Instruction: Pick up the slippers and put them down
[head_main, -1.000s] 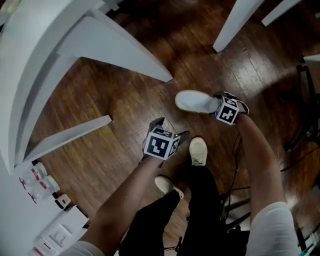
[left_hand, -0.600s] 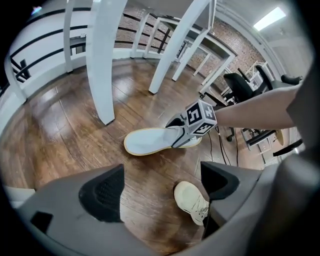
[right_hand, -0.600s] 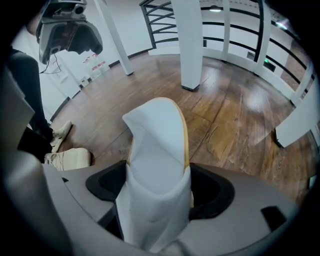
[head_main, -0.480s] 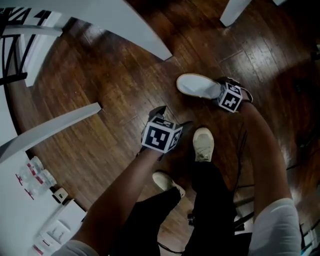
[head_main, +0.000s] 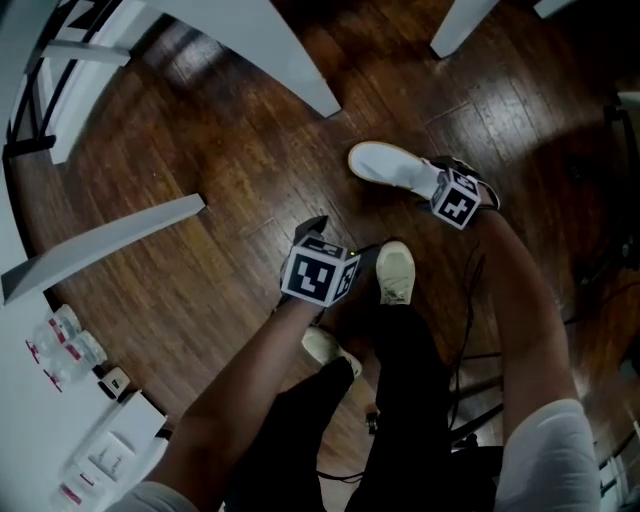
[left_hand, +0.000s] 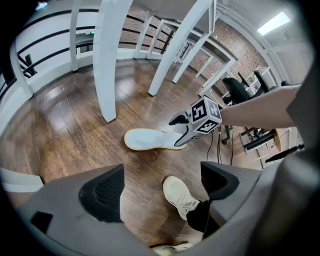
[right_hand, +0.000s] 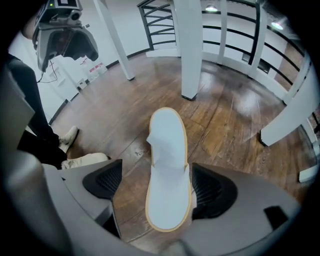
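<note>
One white slipper (head_main: 383, 163) with a tan-edged sole lies on the dark wood floor (head_main: 240, 170). My right gripper (head_main: 430, 180) is at its heel end. In the right gripper view the slipper (right_hand: 167, 150) runs lengthwise between the jaws of the right gripper (right_hand: 157, 189); it touches the right pad (right_hand: 212, 190), and a gap shows beside the left pad (right_hand: 102, 181). The jaws stand open. My left gripper (head_main: 340, 238) hovers open over bare floor with nothing between its jaws. The left gripper view shows the slipper (left_hand: 150, 139) and the right gripper (left_hand: 181, 131).
The person's two pale shoes (head_main: 395, 272) (head_main: 325, 345) stand right beside the left gripper. White slanted posts (head_main: 285, 55) (head_main: 110, 245) rise at the left and top. Small boxes (head_main: 105, 455) sit at the lower left. Cables (head_main: 470, 380) run on the floor at the right.
The view has shifted a little. The right gripper and the slipper keep the same place relative to each other, and the left gripper stays open near the shoes.
</note>
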